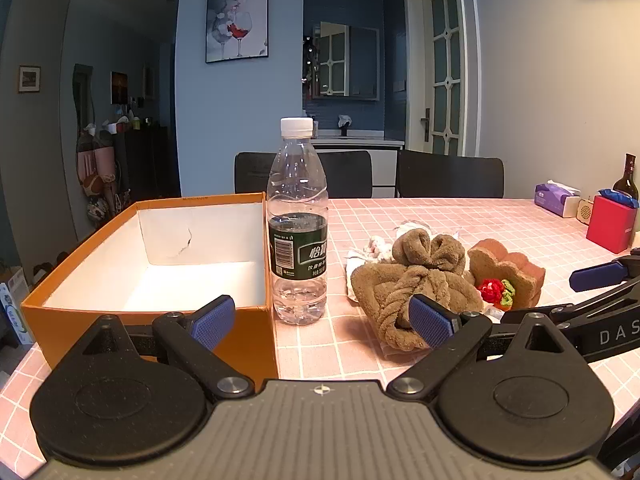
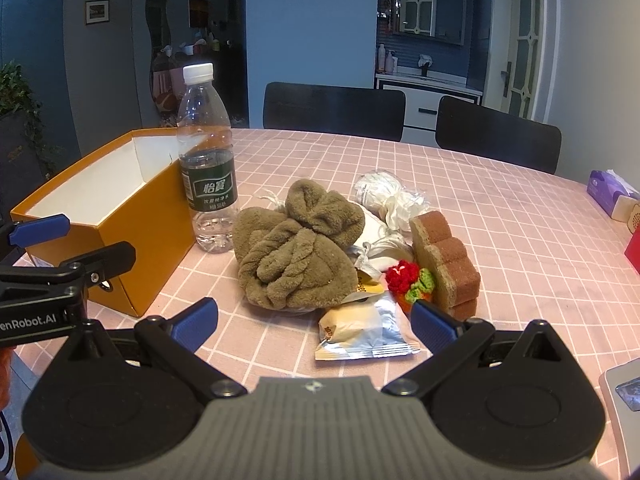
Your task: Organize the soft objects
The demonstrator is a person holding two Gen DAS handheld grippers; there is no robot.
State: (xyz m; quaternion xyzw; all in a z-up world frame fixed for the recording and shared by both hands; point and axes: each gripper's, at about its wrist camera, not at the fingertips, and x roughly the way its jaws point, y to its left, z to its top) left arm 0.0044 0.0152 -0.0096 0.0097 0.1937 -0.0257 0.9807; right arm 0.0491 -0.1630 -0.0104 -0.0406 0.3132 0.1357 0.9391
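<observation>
The brown towel lies knotted in the middle of the tabletop, touching the toast-shaped sponge pile and near the water bottle beside the orange box. My left gripper and right gripper both have fingers spread, holding nothing.

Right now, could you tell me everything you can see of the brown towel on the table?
The brown towel is plush, fluffy fabric, bunched and knotted into a lumpy bundle. It lies on the pink checked tablecloth, right of the water bottle and orange box, overlapping white bags behind it. No gripper touches it.
</observation>
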